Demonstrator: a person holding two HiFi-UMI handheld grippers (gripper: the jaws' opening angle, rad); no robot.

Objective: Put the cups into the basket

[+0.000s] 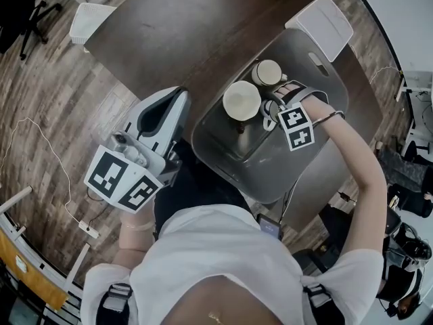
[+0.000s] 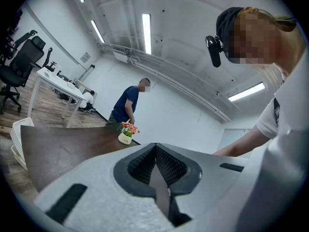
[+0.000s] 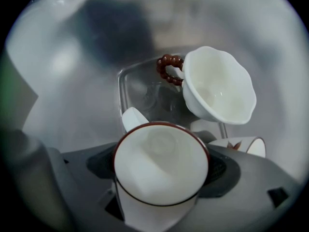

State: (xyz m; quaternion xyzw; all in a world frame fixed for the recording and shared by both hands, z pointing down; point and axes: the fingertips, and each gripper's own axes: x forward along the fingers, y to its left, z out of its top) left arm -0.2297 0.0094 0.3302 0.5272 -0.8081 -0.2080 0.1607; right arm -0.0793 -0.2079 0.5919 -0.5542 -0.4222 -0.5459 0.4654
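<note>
A grey basket [image 1: 318, 175] stands on the dark table [image 1: 169, 26]. My right gripper [image 1: 274, 110] points straight down inside it, shut on a white cup with a red-brown rim [image 3: 161, 170] that sits between its jaws. Below it, on the basket floor [image 3: 72, 81], lies a scalloped white cup with a brown beaded handle [image 3: 219, 88], seen from the head as the scalloped cup [image 1: 241, 100]. A patterned cup [image 3: 244, 145] lies beside it. Another cup [image 1: 267, 72] shows farther back. My left gripper [image 1: 180, 95] hangs level at the table's near edge, shut and empty; its jaws [image 2: 157, 151] meet.
A clear square glass piece [image 3: 140, 95] lies in the basket under the held cup. A white lid or tray [image 1: 319, 26] rests at the basket's far side and a white rack [image 1: 88, 20] at the table's left end. A small flower pot [image 2: 126, 134] stands on the table.
</note>
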